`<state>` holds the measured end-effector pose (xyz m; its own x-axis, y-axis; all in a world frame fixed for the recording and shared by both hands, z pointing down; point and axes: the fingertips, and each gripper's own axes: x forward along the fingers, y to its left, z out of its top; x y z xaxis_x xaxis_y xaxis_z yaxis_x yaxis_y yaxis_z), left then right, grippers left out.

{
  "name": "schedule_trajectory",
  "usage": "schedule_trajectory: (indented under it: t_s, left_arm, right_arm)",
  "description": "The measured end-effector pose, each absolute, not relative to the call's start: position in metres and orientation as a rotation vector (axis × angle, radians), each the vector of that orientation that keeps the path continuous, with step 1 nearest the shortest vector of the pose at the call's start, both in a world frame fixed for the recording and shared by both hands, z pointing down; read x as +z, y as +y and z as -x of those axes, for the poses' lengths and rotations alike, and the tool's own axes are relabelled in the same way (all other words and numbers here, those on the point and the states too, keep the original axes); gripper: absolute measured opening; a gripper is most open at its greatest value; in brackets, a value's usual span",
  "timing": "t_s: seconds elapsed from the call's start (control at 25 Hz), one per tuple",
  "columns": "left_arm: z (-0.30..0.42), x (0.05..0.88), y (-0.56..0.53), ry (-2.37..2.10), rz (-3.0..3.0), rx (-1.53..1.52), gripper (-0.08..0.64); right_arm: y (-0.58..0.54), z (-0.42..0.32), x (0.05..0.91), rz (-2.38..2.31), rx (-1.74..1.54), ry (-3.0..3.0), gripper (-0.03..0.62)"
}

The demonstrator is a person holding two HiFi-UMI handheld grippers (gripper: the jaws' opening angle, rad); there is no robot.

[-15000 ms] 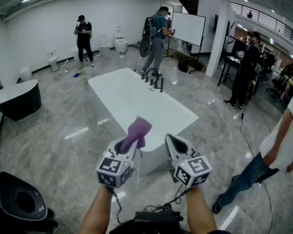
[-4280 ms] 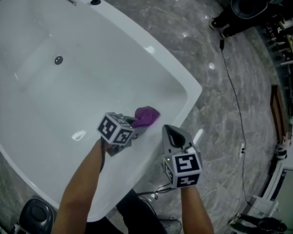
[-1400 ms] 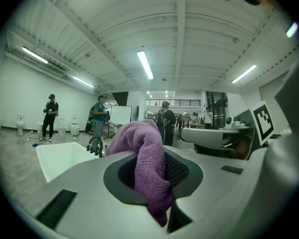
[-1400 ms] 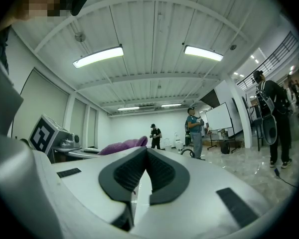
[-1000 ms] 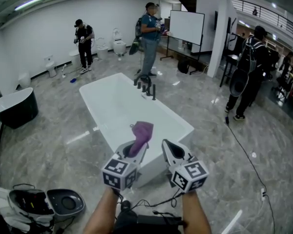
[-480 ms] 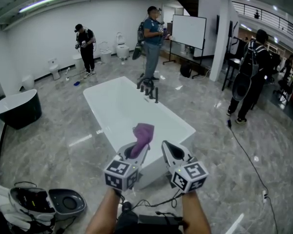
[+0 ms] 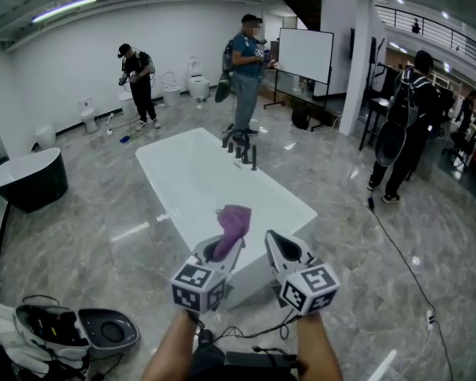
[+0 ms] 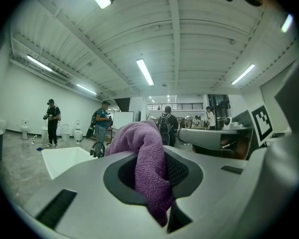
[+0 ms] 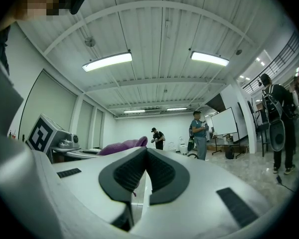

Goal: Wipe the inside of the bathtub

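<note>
A grey marble showroom floor [image 7: 79, 228] carries the white bathtub [image 7: 192, 173], which stands just ahead of both tongs. The left tongs [image 7: 220, 247] are clamped on a purple microfibre cloth [image 7: 234, 219], held up before the tub's near end. The right tongs [image 7: 278, 247], just beside them, are pressed together on nothing

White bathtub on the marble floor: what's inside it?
The white bathtub shows only bare white surface inside. Its near end is covered by the purple terry cloth clamped in the left gripper, so that part cannot be checked.
</note>
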<state>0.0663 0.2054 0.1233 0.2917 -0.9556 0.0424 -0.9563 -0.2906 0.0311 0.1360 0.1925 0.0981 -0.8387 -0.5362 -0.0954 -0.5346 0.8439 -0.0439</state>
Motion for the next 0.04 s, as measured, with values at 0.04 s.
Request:
schedule_trajectory:
  t_s: [0.04]
  left_arm:
    - [-0.0675, 0.1232, 0.2066, -1.839, -2.484, 0.023, 0.067]
  right_arm:
    - [0.1935, -0.1373, 0.0978, 0.855, -0.025, 2.915, 0.003]
